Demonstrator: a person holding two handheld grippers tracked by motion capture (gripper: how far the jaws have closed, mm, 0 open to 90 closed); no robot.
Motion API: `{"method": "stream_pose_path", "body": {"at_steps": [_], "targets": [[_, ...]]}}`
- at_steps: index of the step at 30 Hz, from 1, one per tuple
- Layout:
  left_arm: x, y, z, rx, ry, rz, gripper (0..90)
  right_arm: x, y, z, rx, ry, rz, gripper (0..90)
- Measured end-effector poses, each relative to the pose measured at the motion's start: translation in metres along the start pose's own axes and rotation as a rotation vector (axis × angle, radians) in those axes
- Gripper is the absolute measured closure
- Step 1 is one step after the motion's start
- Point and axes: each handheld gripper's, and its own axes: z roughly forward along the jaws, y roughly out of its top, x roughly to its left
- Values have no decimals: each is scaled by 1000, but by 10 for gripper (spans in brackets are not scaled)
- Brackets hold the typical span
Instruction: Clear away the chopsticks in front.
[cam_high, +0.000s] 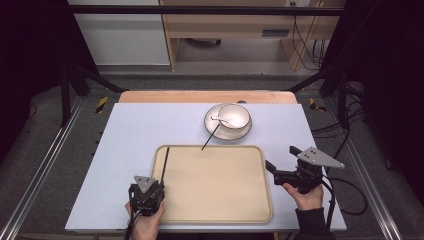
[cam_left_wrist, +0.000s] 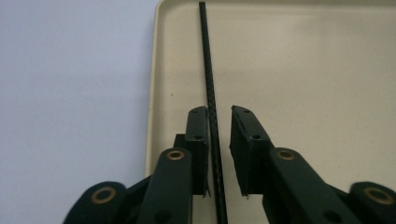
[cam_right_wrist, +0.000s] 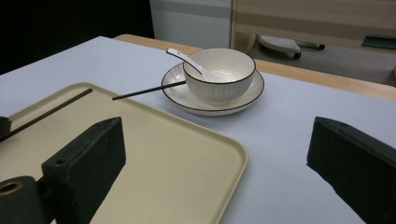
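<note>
The left hand-held gripper (cam_high: 148, 188) sits at the lower left of the high view, over the left edge of the tray. Its jaws stand slightly apart around a thin black chopstick with a fine woven pattern (cam_left_wrist: 208, 88); in the left gripper view the stick lies against the left jaw with a gap to the right jaw, so it is not pinched. The chopstick runs straight up the frame along the left side of the shallow cream rectangular tray with rounded corners (cam_high: 260, 200), which lies on the pale lavender-white table (cam_high: 130, 130).

The right hand-held gripper (cam_high: 281, 160) is at the lower right of the high view, just beside the tray's right edge, its jaws spread wide and holding nothing.

Above the tray, in the upper middle, a white ribbed bowl with a dark rim (cam_high: 234, 116) stands on a white saucer (cam_high: 214, 131). A white ceramic spoon (cam_right_wrist: 187, 59) rests in the bowl, and a second black chopstick (cam_high: 209, 137) leans on the saucer, its tip over the tray's far rim.

A hand grips each gripper from the bottom of the frame, the right wrist in a dark sleeve.
</note>
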Motion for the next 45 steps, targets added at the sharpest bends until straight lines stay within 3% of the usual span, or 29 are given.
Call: {"method": "stream_pose_path", "body": {"at_steps": [7,14,20,24,33,45], "targets": [[-1,23,-11,-92,-68,36,606,-1,0,-1,-2,-4,5,46],[-6,57,-13,-188,-154,113,451,-1,1,-3,-10,-4,9,46],[-12,80,-7,-224,-242,164,360,-2,0,-2,-11,-4,10,45],[-17,95,5,-197,-327,172,296,-2,0,-3,-12,-3,14,45],[-40,115,33,-153,-322,262,207,-4,0,-3,-13,-2,13,45],[-72,143,59,-116,-319,355,199,-6,0,-5,-17,-5,23,46]]}}
